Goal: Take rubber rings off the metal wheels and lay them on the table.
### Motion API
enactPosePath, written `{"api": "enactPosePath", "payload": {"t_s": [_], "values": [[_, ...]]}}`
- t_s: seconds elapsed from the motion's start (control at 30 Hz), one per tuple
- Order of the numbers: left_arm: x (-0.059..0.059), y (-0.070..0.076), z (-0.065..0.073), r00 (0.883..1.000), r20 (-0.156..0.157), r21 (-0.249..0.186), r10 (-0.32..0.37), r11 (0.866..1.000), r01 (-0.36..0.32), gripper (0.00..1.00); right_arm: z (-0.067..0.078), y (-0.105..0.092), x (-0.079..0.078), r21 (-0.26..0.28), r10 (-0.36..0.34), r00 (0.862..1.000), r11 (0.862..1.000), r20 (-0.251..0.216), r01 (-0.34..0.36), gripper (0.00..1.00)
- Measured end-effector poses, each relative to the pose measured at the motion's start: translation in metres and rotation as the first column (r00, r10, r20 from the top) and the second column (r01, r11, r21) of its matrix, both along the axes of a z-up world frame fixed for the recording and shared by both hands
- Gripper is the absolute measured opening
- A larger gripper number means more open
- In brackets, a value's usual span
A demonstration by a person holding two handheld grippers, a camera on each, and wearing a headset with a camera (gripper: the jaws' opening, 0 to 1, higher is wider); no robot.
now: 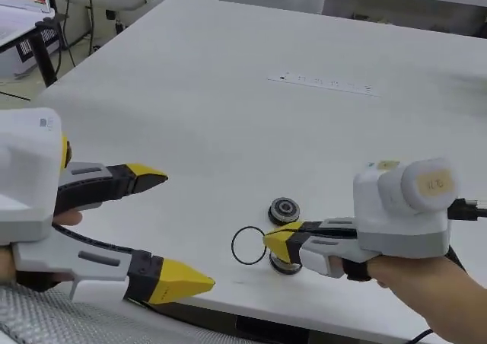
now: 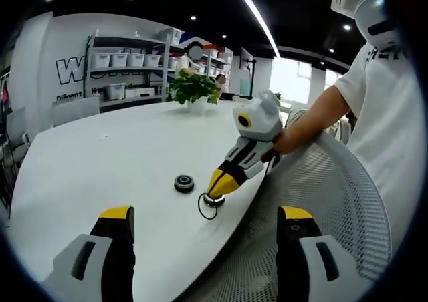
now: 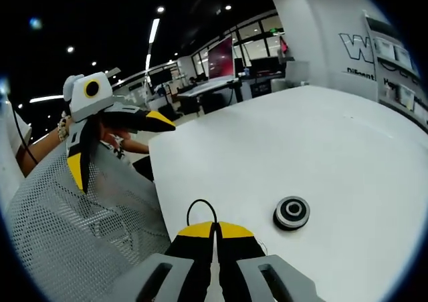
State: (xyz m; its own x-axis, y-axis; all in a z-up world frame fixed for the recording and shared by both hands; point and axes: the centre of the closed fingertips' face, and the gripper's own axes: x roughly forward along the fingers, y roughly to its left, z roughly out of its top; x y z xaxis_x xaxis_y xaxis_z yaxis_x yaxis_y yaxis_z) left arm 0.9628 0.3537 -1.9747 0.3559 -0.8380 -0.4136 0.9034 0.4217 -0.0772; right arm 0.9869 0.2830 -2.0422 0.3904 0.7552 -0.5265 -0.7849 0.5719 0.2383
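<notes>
Right claw (image 1: 271, 241): jaws pressed together, with the yellow tips meeting low over the near edge of the table. A hand (image 1: 403, 274) holds it from the right in the head view.
Left claw (image 1: 183, 231): jaws spread wide with nothing between them. It is held off the table's near-left edge, well apart from both wheels.
Rubber ring (image 1: 233, 246): a thin black loop lying flat on the table, its right side reaching the right claw's tips. I cannot tell whether the tips pinch it.
Near wheel (image 1: 282, 266): mostly hidden under the right claw, just beside the ring and close to the table's near edge.
Far wheel (image 1: 284, 210): lies flat on the table just beyond the right claw, apart from the ring. It shows a dark outer band around a bright metal centre.
Table (image 1: 228, 93): white and broad. A pale strip (image 1: 323, 83) with small marks lies well beyond the wheels.
Mesh chair back (image 2: 328, 182): grey, beside the table's edge in the left gripper view.
</notes>
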Motion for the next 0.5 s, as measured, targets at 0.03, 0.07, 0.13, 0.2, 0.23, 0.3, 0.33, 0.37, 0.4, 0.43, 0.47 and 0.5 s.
{"api": "enactPosePath", "payload": {"t_s": [0.03,0.07,0.13,0.2,0.23,0.3,0.33,0.37,0.4,0.43,0.47,0.5], "values": [[0.0,0.0,-0.001,1.0,-0.003,0.002,-0.003,1.0,0.003,0.85,-0.002,0.001,-0.001,-0.01,0.004,1.0,1.0,0.001,-0.004,0.0],[-0.001,0.0,-0.001,1.0,-0.005,0.002,-0.004,1.0,0.004,0.85,-0.004,0.001,-0.001,-0.021,0.008,1.0,1.0,0.004,-0.007,0.0],[-0.001,0.0,-0.001,1.0,-0.009,0.001,-0.005,1.0,0.005,0.85,-0.007,0.003,-0.002,-0.045,0.016,1.0,0.999,0.009,-0.015,0.0],[-0.001,-0.001,-0.001,1.0,-0.01,-0.003,-0.004,1.0,0.004,0.85,-0.011,0.004,-0.002,-0.066,0.026,0.999,0.997,0.02,-0.025,0.0],[-0.001,-0.001,-0.001,1.0,-0.01,-0.005,-0.003,1.0,0.003,0.85,-0.013,0.004,-0.002,-0.074,0.03,0.999,0.997,0.021,-0.028,0.0],[-0.001,0.0,-0.001,1.0,-0.012,-0.004,0.0,1.0,0.0,0.85,-0.016,0.005,-0.003,-0.088,0.038,0.999,0.995,0.025,-0.036,0.0],[0.0,0.0,-0.001,1.0,-0.012,-0.006,0.001,1.0,-0.001,0.85,-0.017,0.005,-0.003,-0.093,0.043,0.999,0.995,0.023,-0.04,0.0],[0.0,0.0,0.0,1.0,-0.012,-0.008,0.001,1.0,-0.001,0.85,-0.018,0.006,-0.004,-0.101,0.053,0.998,0.994,0.02,-0.05,0.0],[0.0,0.0,-0.001,1.0,-0.014,-0.009,0.002,1.0,-0.002,0.85,-0.019,0.006,-0.005,-0.105,0.057,0.998,0.993,0.022,-0.055,0.0],[0.0,0.0,-0.001,1.0,-0.017,-0.008,0.004,1.0,-0.004,0.85,-0.019,0.006,-0.004,-0.109,0.059,0.998,0.992,0.023,-0.056,0.0],[0.0,0.0,-0.001,1.0,-0.02,-0.007,0.005,1.0,-0.005,0.85,-0.019,0.006,-0.004,-0.113,0.058,0.998,0.992,0.024,-0.055,0.0],[-0.001,0.0,-0.002,1.0,-0.023,-0.008,0.003,1.0,-0.004,0.85,-0.019,0.005,-0.004,-0.114,0.057,0.998,0.992,0.027,-0.054,0.0]]}}
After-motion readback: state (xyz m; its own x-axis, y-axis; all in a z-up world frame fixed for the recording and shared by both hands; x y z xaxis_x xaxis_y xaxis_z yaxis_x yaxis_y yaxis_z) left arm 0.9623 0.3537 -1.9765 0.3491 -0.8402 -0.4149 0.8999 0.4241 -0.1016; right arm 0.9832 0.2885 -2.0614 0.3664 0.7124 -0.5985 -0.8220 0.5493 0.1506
